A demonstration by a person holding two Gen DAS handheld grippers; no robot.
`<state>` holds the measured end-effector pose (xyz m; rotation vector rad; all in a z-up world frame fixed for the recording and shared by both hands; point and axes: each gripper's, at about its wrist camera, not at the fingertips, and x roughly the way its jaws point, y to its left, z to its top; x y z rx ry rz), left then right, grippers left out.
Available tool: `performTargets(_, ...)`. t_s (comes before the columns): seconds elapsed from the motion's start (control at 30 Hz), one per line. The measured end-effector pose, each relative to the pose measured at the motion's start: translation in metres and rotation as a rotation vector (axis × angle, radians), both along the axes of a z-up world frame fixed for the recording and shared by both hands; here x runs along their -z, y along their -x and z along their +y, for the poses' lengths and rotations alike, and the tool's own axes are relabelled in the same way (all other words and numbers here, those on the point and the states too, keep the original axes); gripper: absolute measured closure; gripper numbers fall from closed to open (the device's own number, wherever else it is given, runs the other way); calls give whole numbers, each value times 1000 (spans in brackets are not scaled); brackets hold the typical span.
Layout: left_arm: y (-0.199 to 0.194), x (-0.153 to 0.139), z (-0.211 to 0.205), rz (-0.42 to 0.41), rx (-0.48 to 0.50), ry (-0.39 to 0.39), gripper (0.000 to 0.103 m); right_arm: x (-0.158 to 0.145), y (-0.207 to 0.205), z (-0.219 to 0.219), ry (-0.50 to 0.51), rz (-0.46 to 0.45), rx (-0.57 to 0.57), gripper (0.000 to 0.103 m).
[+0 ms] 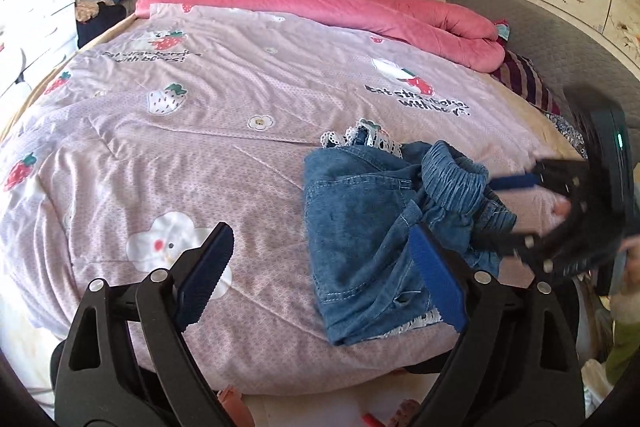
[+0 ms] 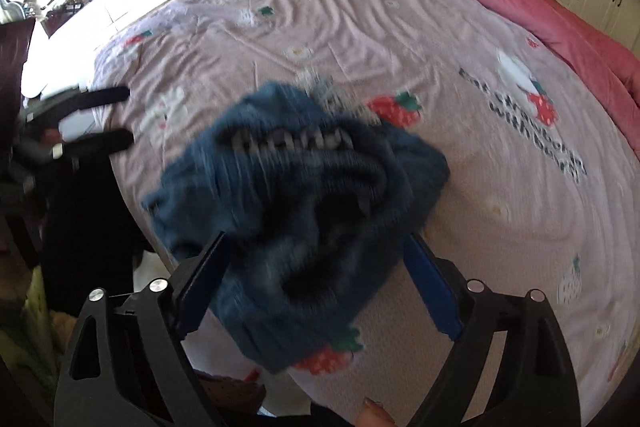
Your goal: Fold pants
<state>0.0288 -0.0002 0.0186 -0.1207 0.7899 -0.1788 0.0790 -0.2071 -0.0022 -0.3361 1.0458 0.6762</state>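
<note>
Denim pants [image 1: 372, 227], bunched, lying on pink quilt [image 1: 200, 155] near bed's edge. Left tongs [image 1: 320, 275] spread wide, gripping nothing. Right tongs [image 2: 316, 291] parted around crumpled waistband, pads not pressing.

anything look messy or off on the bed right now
Yes: the denim pants are not laid flat. They sit in a crumpled heap near the edge of the pink strawberry quilt, the elastic waistband bunched upward and the lace-trimmed hems poking out behind. The red comforter is pushed to the far side.
</note>
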Motion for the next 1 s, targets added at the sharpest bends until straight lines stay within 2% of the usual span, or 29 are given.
performTargets(0.07,-4,4,-3,7,2,-10,20,10,5,-7,-9,26,11,37)
performTargets(0.13,-5,6,-7,9,9,-13,20,20,10,-14,-9,46,28,37)
performTargets(0.2,-6,6,-12,9,19,-24,20,14,14,-19,-49,48,39,37)
performTargets(0.3,-7,9,-17,14,34,-31,19,-17,20,-26,-137,-28,54,37)
performTargets(0.43,-9,14,-21,25,31,-36,19,-52,18,-15,-205,-130,59,37)
performTargets(0.53,-8,15,-16,27,8,-51,17,-61,13,6,-166,-193,26,43)
performTargets(0.6,-8,15,-9,32,-9,-52,17,-58,7,22,-129,-203,3,57)
performTargets(0.77,-11,15,8,38,-48,-43,16,-39,9,32,-110,-150,-45,76)
performTargets(1.0,-19,27,2,68,-20,-17,15,-12,30,4,-117,-74,-17,80)
